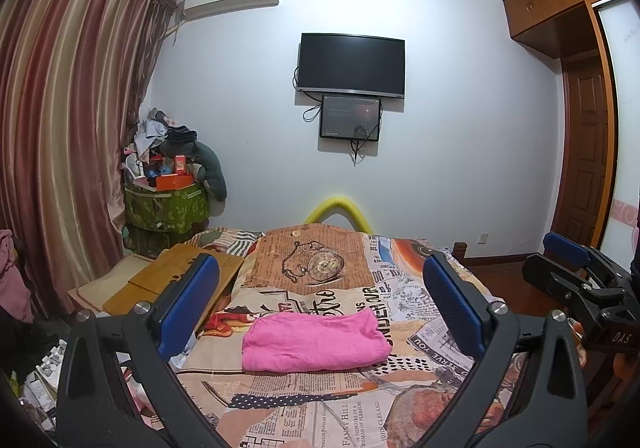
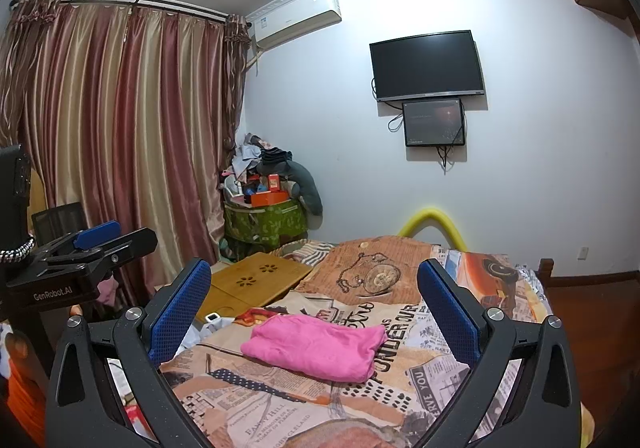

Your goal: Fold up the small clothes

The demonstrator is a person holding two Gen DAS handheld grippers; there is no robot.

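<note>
Jaws of left gripper point(image 1: 320, 308) and right gripper point(image 2: 316, 308) spread wide, nothing held. Folded pink knit garment point(image 1: 316, 342) laid mid-bed on newspaper-print bedspread point(image 1: 320, 412); fold judged finished, next garment needed.

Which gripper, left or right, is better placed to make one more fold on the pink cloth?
Probably the left gripper: the pink cloth lies centred between its open fingers. From the right gripper, also open, it sits slightly left and askew. The difference is small.
</note>
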